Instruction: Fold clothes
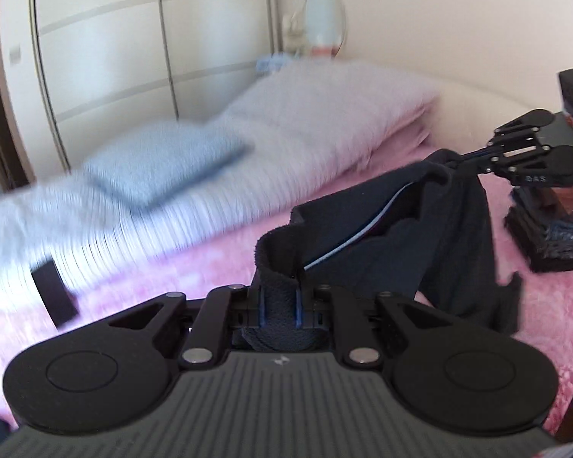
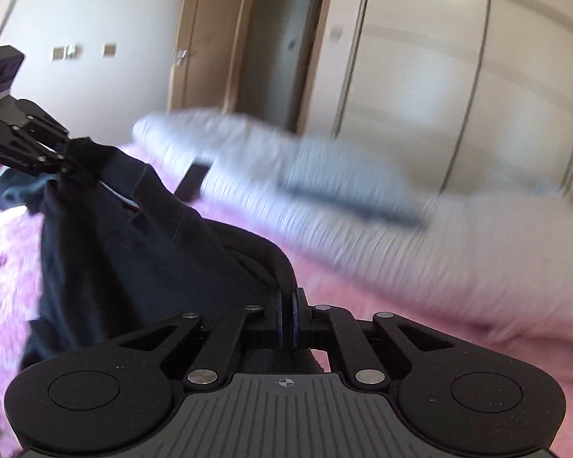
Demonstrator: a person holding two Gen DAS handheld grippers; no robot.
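Observation:
A dark navy garment with a thin white and blue stripe hangs stretched between both grippers above the pink bedspread. In the left wrist view, my left gripper is shut on a bunched edge of the cloth, which fills the gap between its pads. My right gripper pinches the opposite edge at the upper right. In the right wrist view, my right gripper is shut on a thick hem of the garment, and my left gripper grips the far corner at the upper left. The lower part of the cloth droops to the bed.
Pale striped pillows lie along the bed's far side, with a folded light blue cloth on top. A small black flat object rests near them. A stack of dark folded clothes sits at the right. A white wardrobe stands behind.

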